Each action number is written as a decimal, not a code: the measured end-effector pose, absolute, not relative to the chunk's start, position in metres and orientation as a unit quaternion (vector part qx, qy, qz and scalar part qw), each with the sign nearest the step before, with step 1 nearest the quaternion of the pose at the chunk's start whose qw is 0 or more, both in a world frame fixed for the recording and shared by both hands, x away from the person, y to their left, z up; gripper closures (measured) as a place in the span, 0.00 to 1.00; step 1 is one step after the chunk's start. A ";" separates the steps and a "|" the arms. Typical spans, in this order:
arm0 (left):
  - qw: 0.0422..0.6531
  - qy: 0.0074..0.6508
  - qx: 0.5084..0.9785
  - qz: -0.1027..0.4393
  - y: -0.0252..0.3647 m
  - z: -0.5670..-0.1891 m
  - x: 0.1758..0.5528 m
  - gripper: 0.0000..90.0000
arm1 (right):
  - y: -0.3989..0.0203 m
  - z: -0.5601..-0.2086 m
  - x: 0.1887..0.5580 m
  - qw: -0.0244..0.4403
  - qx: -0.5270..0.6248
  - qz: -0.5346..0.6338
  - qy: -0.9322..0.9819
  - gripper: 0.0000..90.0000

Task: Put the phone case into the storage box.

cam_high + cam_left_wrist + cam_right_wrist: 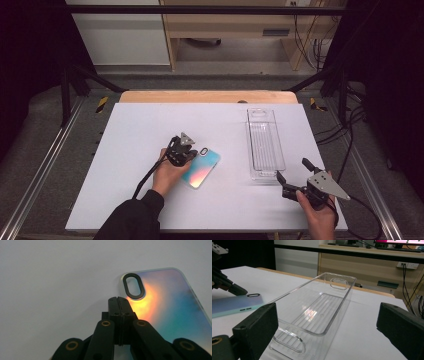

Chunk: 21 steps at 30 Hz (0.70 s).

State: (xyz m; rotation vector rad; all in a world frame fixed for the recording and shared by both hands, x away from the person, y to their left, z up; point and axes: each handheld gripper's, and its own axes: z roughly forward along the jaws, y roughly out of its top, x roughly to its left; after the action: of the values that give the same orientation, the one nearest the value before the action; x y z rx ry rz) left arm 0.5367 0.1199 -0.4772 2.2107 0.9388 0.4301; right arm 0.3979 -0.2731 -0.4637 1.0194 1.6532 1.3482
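An iridescent phone case (pixel 202 169) lies back up on the white table sheet (pixel 125 150); its oval camera cutout (pixel 134 286) is near the case's top corner. My left gripper (pixel 193 154) is shut with nothing between its jaws, and its tip (pixel 117 300) sits at the case's edge just below the cutout. Whether it touches the case I cannot tell. My right gripper (pixel 294 170) stands wide open near the front right, facing the near end of a clear plastic tray (pixel 324 302). Its jaws are short of the tray and hold nothing.
The long clear tray (pixel 265 142) lies lengthwise on the right half of the sheet, with nothing in it. In the right gripper view the phone case (pixel 234 305) and the left gripper (pixel 227 285) are at far left. A wooden table edge (pixel 210 96) runs behind the sheet.
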 end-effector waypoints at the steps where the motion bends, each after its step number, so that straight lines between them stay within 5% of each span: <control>1: 0.344 0.361 0.851 0.166 0.120 -0.477 0.537 1.00 | -0.273 -0.464 0.398 0.379 0.399 0.528 0.647 0.05; 6: 0.339 0.360 0.852 0.174 0.118 -0.476 0.533 1.00 | -0.273 -0.464 0.398 0.379 0.399 0.528 0.647 0.05; 11: 0.345 0.361 0.846 0.188 0.123 -0.468 0.528 0.90 | -0.273 -0.464 0.398 0.380 0.400 0.527 0.647 0.05; 21: 0.358 0.366 0.834 0.207 0.131 -0.448 0.513 0.31 | -0.273 -0.464 0.398 0.380 0.399 0.526 0.648 0.04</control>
State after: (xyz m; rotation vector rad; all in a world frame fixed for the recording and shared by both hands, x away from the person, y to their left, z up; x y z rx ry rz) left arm 0.5129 0.1306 -0.4480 2.1520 0.9447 0.5342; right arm 0.3983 -0.2726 -0.4639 1.0183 1.6535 1.3431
